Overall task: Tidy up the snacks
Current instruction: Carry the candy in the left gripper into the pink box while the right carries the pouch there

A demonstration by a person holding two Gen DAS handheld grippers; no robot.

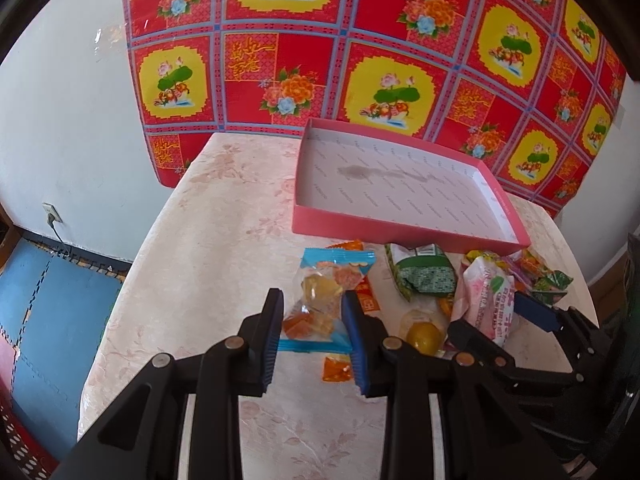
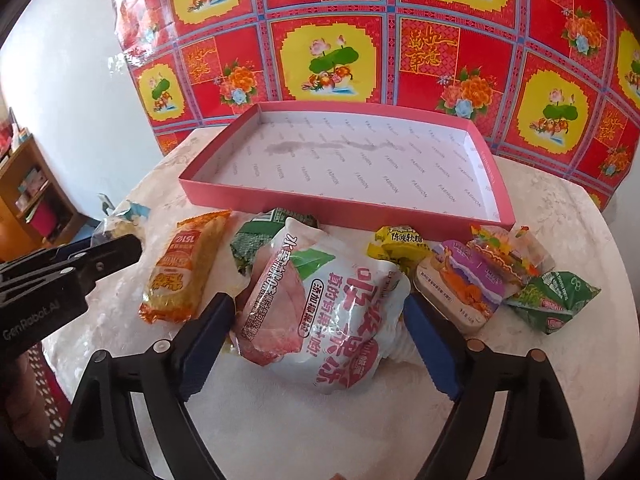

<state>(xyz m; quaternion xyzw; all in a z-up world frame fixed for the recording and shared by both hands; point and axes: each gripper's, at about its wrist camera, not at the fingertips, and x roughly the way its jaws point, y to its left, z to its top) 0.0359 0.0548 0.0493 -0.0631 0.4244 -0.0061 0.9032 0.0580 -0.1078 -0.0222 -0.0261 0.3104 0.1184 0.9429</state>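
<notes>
A shallow pink box with nothing in it lies at the back of the table. In front of it are loose snacks. My left gripper is shut on a clear candy bag with blue ends, its pads pressing both sides. My right gripper stands wide around a pink-and-white jelly pouch, both pads against the pouch's sides. The left wrist view shows the same pouch tilted up between the right gripper's fingers.
Around the pouch lie an orange packet, a purple tin, a yellow packet and green packets. A yellow jelly cup and a small orange candy sit near the left gripper. The pale table drops off at the left.
</notes>
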